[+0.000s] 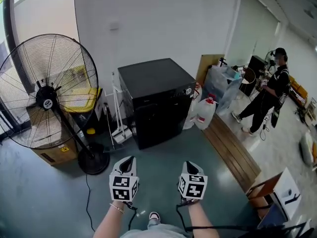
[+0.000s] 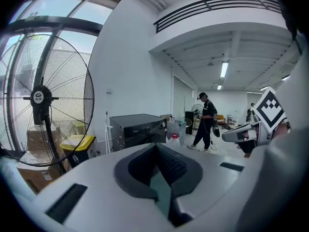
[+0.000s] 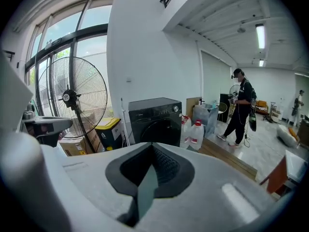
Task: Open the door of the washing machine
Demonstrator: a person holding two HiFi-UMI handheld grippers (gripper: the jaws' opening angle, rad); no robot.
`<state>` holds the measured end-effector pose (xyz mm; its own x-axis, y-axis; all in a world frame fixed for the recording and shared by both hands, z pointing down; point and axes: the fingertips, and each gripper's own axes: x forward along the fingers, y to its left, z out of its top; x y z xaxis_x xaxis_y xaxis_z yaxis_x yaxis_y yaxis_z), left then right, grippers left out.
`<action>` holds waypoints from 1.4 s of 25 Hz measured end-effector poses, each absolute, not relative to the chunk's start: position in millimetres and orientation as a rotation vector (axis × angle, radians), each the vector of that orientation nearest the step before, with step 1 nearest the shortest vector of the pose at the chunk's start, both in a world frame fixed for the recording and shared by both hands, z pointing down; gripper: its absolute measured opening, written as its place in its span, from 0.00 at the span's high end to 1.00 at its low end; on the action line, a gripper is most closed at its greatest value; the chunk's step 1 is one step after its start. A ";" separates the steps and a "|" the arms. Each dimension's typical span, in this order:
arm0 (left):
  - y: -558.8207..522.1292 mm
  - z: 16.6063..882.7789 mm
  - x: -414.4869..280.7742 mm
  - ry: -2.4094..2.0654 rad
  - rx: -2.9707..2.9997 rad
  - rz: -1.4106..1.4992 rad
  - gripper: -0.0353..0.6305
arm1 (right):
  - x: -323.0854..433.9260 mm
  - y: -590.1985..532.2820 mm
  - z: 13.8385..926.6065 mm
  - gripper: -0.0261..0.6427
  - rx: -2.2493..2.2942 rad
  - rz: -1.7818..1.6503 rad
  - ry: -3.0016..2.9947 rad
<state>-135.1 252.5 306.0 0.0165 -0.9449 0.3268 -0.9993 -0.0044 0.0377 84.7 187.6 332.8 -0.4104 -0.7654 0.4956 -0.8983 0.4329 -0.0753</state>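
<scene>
I see washing machine (image 1: pixel 158 100) ahead by white wall, door (image 1: pixel 157 124) closed, fan (image 1: pixel 47 90) to its left; my left claw (image 1: pixel 130 159) and right claw (image 1: pixel 190 164) both pinched together, empty, well apart from it

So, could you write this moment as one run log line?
stage: before contact | washing machine: door closed, untouched | left hand-held gripper: shut, empty | right hand-held gripper: shut, empty

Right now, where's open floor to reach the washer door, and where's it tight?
Free: the green floor before the washing machine, between the fan base and the wooden strip. Crowded: white cleaning tool at its left, water jugs at its right.
</scene>
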 end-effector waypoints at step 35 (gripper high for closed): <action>43.4 331.2 -200.9 -1.948 2.048 0.298 0.94 | 27.1 -14.6 339.7 0.95 1.424 0.407 -2.239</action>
<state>-200.9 43.4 331.2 0.0598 -0.9349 0.3499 -0.9967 -0.0367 0.0721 27.1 -14.6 339.7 -0.3632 -0.7726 0.5208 -0.9065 0.4221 -0.0060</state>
